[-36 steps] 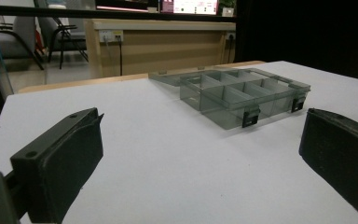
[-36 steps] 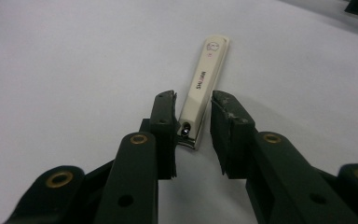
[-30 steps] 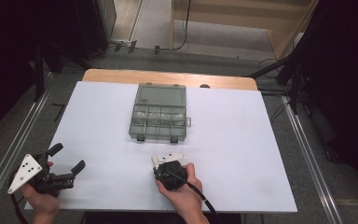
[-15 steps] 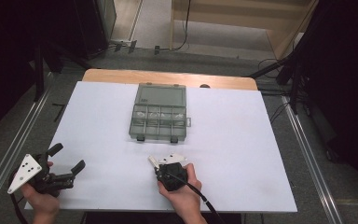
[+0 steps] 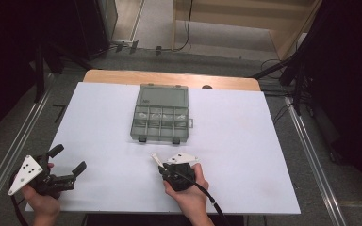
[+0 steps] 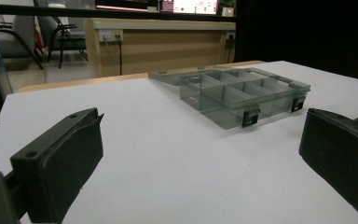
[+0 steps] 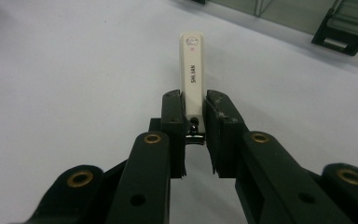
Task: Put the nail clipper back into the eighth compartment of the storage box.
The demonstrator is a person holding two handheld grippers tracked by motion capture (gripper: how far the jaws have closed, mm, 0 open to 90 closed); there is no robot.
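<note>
High view: right gripper (image 5: 160, 163) near the desk's (image 5: 245, 141) front edge, its fingers closed on a small white nail clipper (image 7: 191, 70) that sticks out forward just above the surface; compared with the earlier frames it has shifted slightly left. Left gripper (image 5: 68, 162) at front-left corner, fingers wide apart, holding nothing, barely moved. Grey compartment box (image 5: 161, 117) lies open mid-desk, well apart from both, unchanged.
</note>
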